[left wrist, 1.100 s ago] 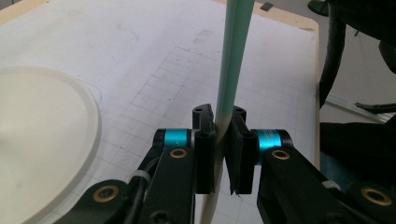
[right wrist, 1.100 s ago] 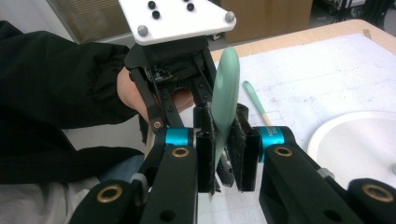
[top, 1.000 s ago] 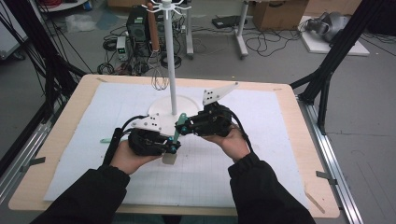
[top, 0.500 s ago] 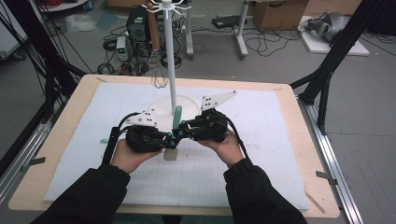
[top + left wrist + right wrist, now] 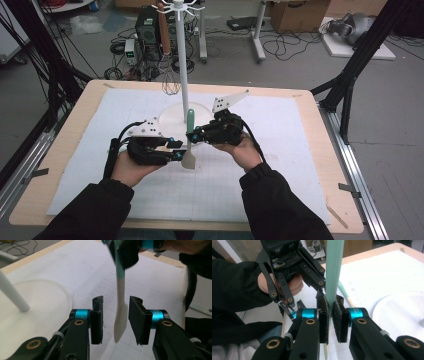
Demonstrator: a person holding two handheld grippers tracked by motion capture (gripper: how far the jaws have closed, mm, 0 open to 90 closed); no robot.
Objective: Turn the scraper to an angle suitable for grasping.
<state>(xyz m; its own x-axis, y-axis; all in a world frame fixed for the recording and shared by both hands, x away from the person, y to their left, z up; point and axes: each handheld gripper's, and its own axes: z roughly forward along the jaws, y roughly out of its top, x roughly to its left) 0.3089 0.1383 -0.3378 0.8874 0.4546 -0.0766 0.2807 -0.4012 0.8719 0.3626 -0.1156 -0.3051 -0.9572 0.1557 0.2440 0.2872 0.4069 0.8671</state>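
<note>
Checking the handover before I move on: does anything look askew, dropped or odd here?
Nothing stands out. The spatula hangs upright, its green handle clamped in the right gripper. The left gripper has just been opening; its pads flank the white blade without touching. The stand is upright.

I see a wooden worktop (image 5: 65,150) covered by a white grid mat (image 5: 280,150). On it stands a white rack (image 5: 181,60) with round base (image 5: 170,117). Behind, cables (image 5: 280,45) and a cardboard box (image 5: 295,15) lie on the floor.
</note>
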